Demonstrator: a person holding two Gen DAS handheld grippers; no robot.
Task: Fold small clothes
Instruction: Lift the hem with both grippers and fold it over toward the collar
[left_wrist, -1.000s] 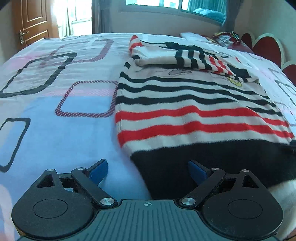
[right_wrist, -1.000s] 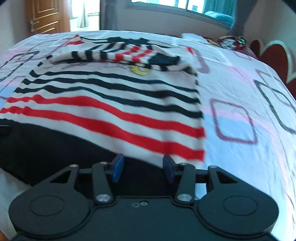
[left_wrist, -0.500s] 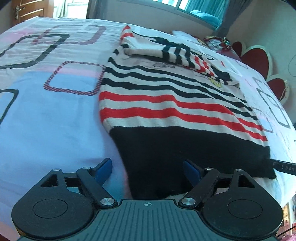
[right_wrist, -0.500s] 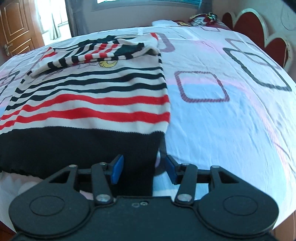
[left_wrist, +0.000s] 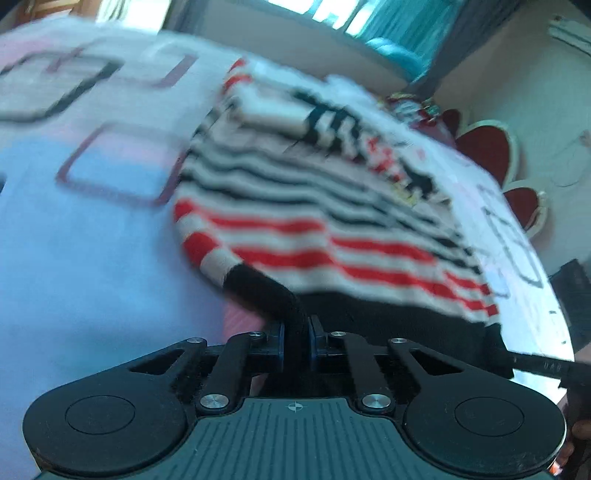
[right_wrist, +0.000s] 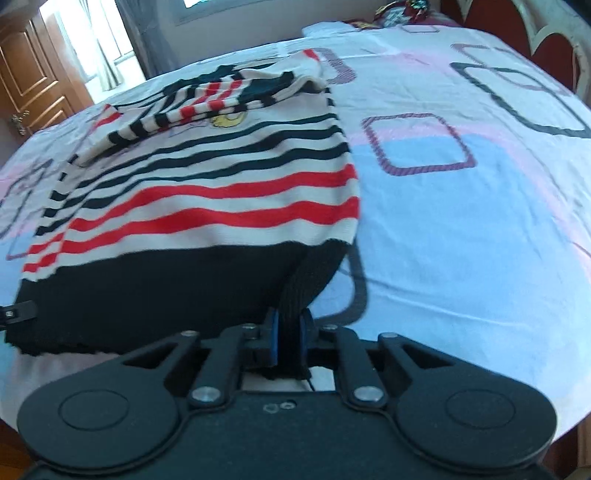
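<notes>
A patterned bedsheet (right_wrist: 461, 221) carries the striped sweater (right_wrist: 207, 192), sleeves seemingly folded across its far end. The left gripper (left_wrist: 295, 341) and right gripper (right_wrist: 287, 341) each pinch a black hem corner, lifted.

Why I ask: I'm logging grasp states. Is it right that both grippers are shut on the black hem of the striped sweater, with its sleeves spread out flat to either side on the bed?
Not quite. The left gripper and right gripper are each shut on the striped sweater at its black hem, but the sleeves are folded across its chest, as the right wrist view shows, not spread over the bed.
</notes>
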